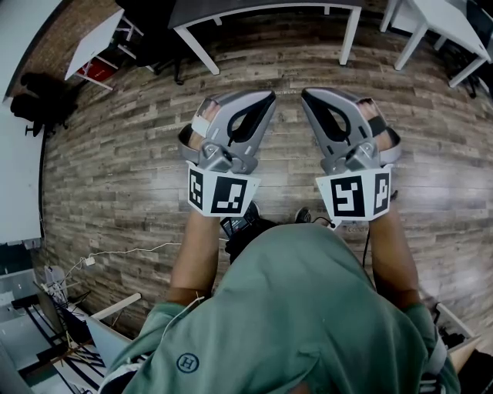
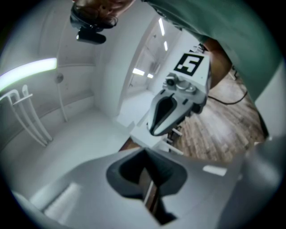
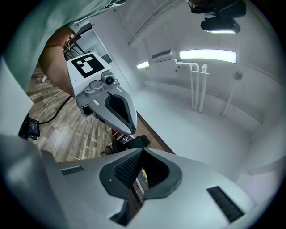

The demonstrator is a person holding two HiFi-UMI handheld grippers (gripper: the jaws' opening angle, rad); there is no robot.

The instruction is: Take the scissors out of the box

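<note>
You hold your left gripper (image 1: 266,98) and your right gripper (image 1: 310,94) side by side in front of your body. Both point level and away from you, above the wooden floor (image 1: 115,154). The two are near each other but apart, with a narrow gap of floor between their tips. The left gripper is clenched: in the left gripper view its two jaws meet at the tips and nothing is caught between the dark pads. The right gripper is clenched in the same way: in the right gripper view its ribbed pads lie together and they grasp nothing. In the head view each marker cube faces you, the left one (image 1: 222,192) just above your left forearm (image 1: 196,254) and the right one (image 1: 354,196) just above your right forearm (image 1: 393,254). Your green sweatshirt (image 1: 308,308) fills the lower part of that view. At its top edge a table with a dark top and white legs (image 1: 350,35) stands on the floor, and a white table (image 1: 454,23) stands in the right corner. A thin white cable (image 1: 123,252) lies on the floor at your left. Each gripper view shows the other gripper from the side, against white walls and a long ceiling lamp (image 3: 208,56). The scissors and the box appear in none of the three views, so you cannot tell from here where they are.
</note>
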